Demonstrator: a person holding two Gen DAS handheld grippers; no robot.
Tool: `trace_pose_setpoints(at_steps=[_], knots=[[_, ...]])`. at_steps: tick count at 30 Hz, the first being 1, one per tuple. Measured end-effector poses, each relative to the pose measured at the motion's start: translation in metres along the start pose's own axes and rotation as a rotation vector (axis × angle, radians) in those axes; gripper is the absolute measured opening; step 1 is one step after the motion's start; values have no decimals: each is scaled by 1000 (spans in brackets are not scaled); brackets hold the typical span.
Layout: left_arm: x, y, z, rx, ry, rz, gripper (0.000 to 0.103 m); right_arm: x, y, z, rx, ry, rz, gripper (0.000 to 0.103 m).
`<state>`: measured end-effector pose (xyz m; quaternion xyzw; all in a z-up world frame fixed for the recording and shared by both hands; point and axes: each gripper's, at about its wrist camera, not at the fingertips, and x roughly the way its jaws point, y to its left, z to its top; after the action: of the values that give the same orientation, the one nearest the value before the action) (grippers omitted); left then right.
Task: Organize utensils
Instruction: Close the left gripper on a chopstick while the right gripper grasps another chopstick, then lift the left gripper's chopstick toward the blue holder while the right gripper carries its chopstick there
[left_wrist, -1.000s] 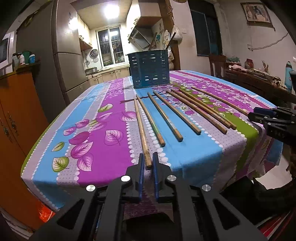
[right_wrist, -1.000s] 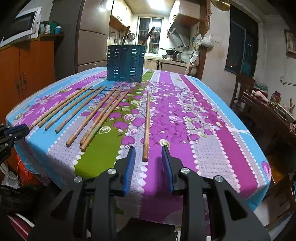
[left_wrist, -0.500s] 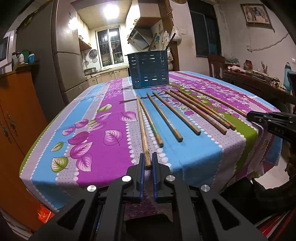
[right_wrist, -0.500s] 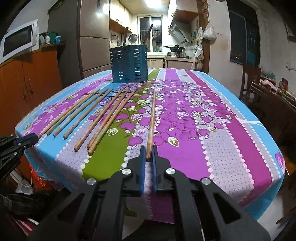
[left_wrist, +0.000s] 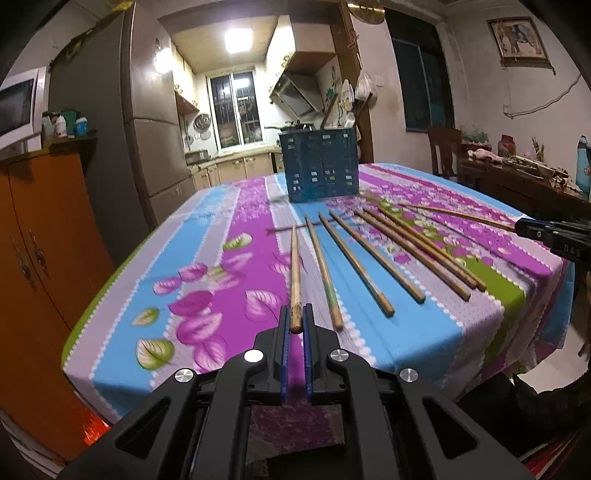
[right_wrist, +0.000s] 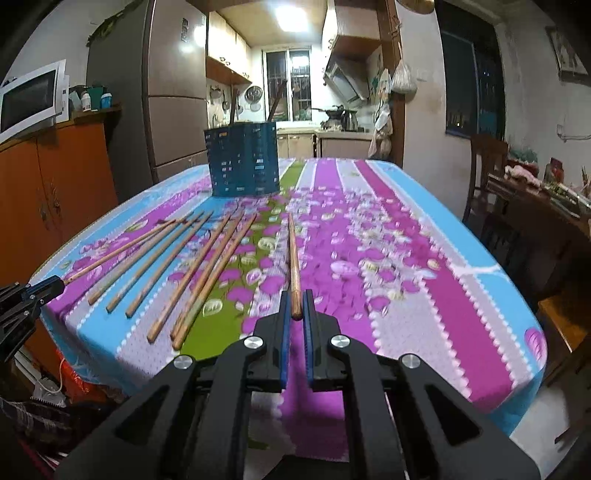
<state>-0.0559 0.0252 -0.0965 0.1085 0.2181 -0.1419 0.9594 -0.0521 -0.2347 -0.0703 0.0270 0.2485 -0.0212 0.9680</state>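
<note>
Left gripper (left_wrist: 294, 325): jaws clenched on near end of leftmost chopstick (left_wrist: 295, 275). Right gripper (right_wrist: 295, 308): jaws clenched on rightmost chopstick (right_wrist: 293, 258). Six loose chopsticks (left_wrist: 373, 258) on worktop (left_wrist: 207, 288); blue utensil basket (left_wrist: 319, 166) at 12 o'clock.

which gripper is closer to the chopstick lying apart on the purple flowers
Right. The right gripper is shut on that chopstick; the left gripper grips the far-side chopstick.

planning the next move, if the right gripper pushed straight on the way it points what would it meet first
Probably the tablecloth ahead, since the right gripper, shut on a chopstick, aims slightly downward. The blue utensil holder stands further back and left of that line; depth is unclear.
</note>
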Motion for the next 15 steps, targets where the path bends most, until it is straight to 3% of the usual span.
trace_pose_setpoints(at_steps=[7,15], knots=[[-11,13,19,-10,-63,28,8,-14,-4,23,-8,-76,-16,5],[-14,35,60,-46,-109,-2,8,-23,-6,60,-31,-159,14,5]])
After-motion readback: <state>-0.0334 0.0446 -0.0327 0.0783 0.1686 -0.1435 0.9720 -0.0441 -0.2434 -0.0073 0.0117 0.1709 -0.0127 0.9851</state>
